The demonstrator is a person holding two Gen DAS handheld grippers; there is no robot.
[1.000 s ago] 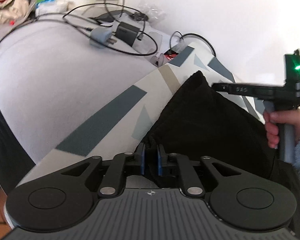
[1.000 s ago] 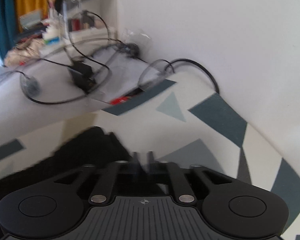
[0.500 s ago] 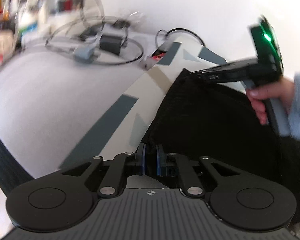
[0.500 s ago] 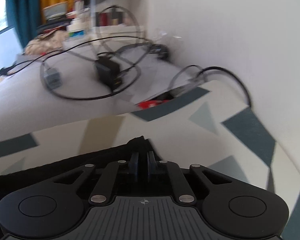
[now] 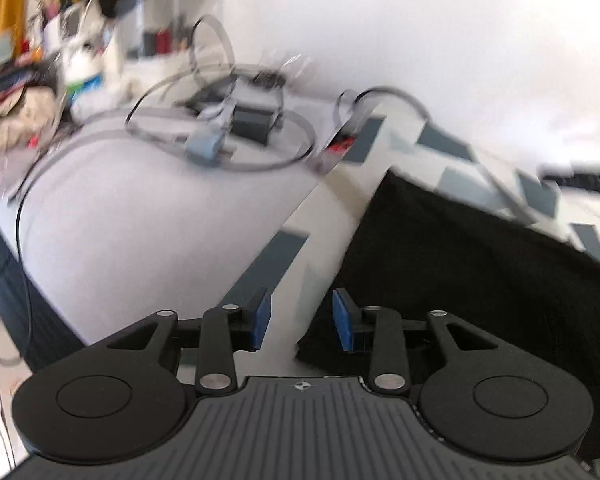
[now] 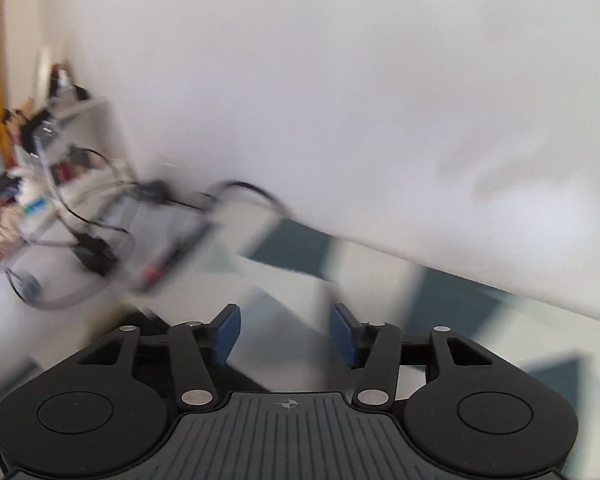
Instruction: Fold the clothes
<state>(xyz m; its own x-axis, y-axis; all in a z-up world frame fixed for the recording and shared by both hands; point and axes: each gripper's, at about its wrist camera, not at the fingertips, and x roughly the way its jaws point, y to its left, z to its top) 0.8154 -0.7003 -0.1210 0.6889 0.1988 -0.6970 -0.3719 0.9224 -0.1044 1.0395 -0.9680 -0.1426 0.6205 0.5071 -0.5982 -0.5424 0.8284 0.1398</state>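
**Both grippers let go of the black garment**

My left gripper (image 5: 302, 322) has just spread its jaws; nothing sits between them, the black garment (image 5: 480, 272) lying just right of it on the patterned cloth (image 5: 332, 208). My right gripper (image 6: 285, 334) has likewise just opened, empty, over that cloth.

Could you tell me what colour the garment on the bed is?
Black garment, clearest in the left wrist view.

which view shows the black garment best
The left wrist view. There the black garment lies spread on the patterned cover, one corner and two edges plain despite blur. The right wrist view shows only a dark, smeared sliver past its own linkage, too blurred to identify surely.
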